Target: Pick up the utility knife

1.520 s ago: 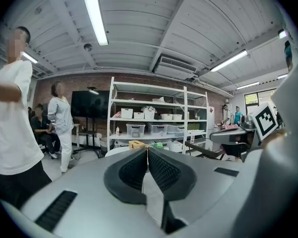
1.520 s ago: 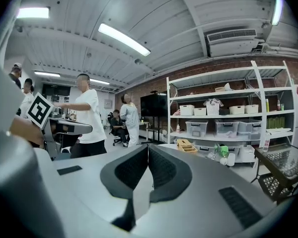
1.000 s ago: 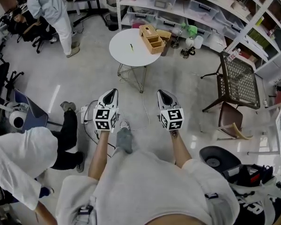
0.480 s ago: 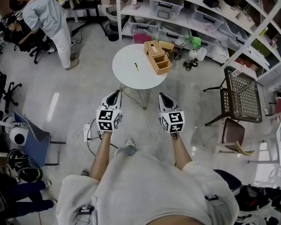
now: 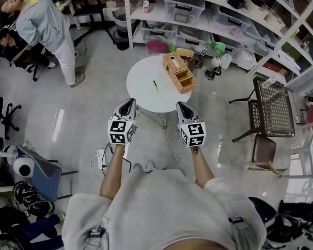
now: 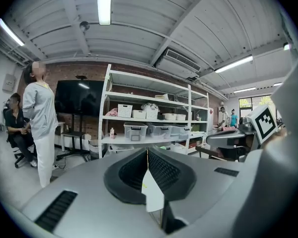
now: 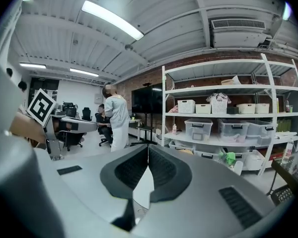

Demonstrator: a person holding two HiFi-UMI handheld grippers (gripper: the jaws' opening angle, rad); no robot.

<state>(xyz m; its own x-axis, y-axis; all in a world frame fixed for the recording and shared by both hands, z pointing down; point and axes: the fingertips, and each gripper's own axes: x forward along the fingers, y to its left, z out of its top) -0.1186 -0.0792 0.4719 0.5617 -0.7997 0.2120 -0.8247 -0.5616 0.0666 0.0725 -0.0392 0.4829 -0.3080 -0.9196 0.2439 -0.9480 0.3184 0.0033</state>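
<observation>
The utility knife (image 5: 155, 86) is a slim dark and yellow-green object lying on the round white table (image 5: 143, 95) ahead of me. A wooden compartment box (image 5: 180, 73) stands on the table's right side. My left gripper (image 5: 127, 104) and right gripper (image 5: 183, 108) are held side by side at chest height, short of the table's near edge, pointing toward it. Both are shut with nothing between the jaws. The left gripper view (image 6: 147, 152) and right gripper view (image 7: 148, 150) show jaws meeting at the tips, with shelving beyond.
White shelving (image 5: 198, 14) with plastic bins stands behind the table. A mesh chair (image 5: 274, 108) stands at the right. A person in light clothes (image 5: 47, 30) stands at the far left. Cables and a power strip (image 5: 101, 158) lie on the floor by my feet.
The table and knife have drawn closer and lower in the head view as I walked toward them. Both grippers stayed shut and side by side. The crouching person at the left has left the view.
</observation>
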